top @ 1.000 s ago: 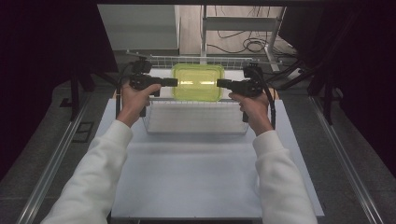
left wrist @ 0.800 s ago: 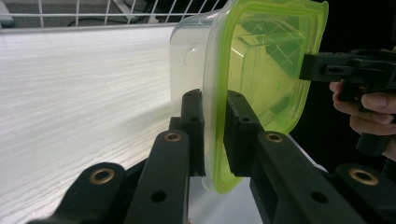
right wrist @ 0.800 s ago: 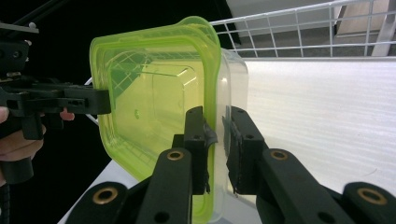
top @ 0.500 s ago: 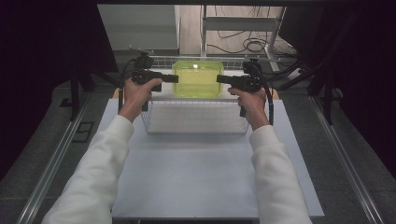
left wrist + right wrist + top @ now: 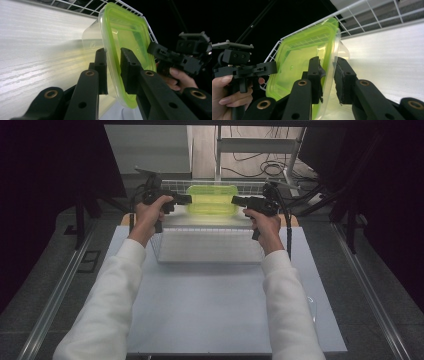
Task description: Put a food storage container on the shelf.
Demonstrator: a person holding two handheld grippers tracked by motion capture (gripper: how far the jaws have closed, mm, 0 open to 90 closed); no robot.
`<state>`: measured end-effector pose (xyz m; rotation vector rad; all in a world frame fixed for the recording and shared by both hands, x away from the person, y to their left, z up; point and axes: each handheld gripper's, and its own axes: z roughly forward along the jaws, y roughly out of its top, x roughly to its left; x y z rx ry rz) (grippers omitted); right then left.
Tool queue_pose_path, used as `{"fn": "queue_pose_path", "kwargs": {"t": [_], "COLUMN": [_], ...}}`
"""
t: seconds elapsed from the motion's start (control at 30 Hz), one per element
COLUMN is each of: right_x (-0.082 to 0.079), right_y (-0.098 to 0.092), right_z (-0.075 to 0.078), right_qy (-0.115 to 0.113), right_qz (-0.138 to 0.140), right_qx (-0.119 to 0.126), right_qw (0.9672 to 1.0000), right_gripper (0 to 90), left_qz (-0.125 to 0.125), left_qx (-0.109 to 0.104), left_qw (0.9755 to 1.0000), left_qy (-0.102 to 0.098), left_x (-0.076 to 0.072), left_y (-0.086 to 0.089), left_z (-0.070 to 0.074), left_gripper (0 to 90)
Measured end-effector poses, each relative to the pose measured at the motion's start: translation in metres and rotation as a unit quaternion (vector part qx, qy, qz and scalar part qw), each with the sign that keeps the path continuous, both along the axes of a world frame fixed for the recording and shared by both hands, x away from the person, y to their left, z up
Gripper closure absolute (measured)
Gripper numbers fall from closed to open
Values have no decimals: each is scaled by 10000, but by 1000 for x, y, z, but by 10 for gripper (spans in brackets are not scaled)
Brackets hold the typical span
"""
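A clear food container with a lime-green lid [image 5: 212,200] sits at the far end of a white wire basket [image 5: 210,251]. My left gripper [image 5: 189,198] straddles its left rim and my right gripper [image 5: 234,200] its right rim. In the left gripper view the lid's edge [image 5: 130,37] runs between the jaws of the left gripper [image 5: 113,67], with thin gaps beside the pads. The right gripper view shows the same: the container's rim [image 5: 297,62] stands loose inside the right gripper [image 5: 328,75]. Both pairs of jaws have just been opening, with the rim still between them.
The basket stands at the back of a white table top [image 5: 210,315], with bare board in front of it. Metal rails [image 5: 60,290] run along both sides. Cables [image 5: 270,167] and a frame lie on the floor beyond. Basket wires [image 5: 367,15] rise close behind the container.
Both hands have carried the container away from the person and lower, to the basket's far end. The jaws now stand slightly wider around its rim.
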<state>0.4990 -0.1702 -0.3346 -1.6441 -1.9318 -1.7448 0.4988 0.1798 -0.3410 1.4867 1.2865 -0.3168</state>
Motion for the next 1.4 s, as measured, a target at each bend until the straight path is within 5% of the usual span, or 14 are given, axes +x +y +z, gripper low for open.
{"fn": "queue_pose_path", "kwargs": {"t": [0.33, 0.43, 0.57, 0.8, 0.9, 1.0, 1.13, 1.3, 1.4], "right_x": [8, 8, 2, -14, -24, -33, -50, -75, -97], "right_y": [0, 0, 1, -7, -12, -17, -26, -41, -51], "right_z": [-10, -11, -9, 6, 14, 20, 26, 27, 26], "right_qy": [176, 178, -14, -334, -523, -650, -891, -954, -1095], "right_qz": [-138, -144, -424, -532, -389, -142, 119, 238, 252], "right_qx": [356, 347, 368, 370, 179, -275, -963, -1377, -1783], "right_qw": [9991, 9991, 9984, 9973, 9977, 9974, 9913, 9856, 9775], "right_gripper": [695, 649, 478, 406, 399, 379, 335, 316, 308], "left_qz": [97, 226, 231, 167, 229, 145, 77, -15, -109], "left_qx": [-260, 29, 46, 179, 569, 802, 1081, 1327, 1536], "left_qw": [9996, 9996, 9989, 9948, 9895, 9841, 9774, 9674, 9614], "left_qy": [54, -187, -408, -991, -1312, -1578, -1814, -2158, -2281], "left_x": [6, 3, 0, -19, -34, -50, -70, -104, -121], "left_y": [2, -1, -2, -2, -4, -2, 1, 8, 8], "left_z": [-9, -7, -5, 11, 18, 23, 27, 25, 19], "left_gripper": [740, 689, 495, 336, 299, 294, 276, 267, 266]}}
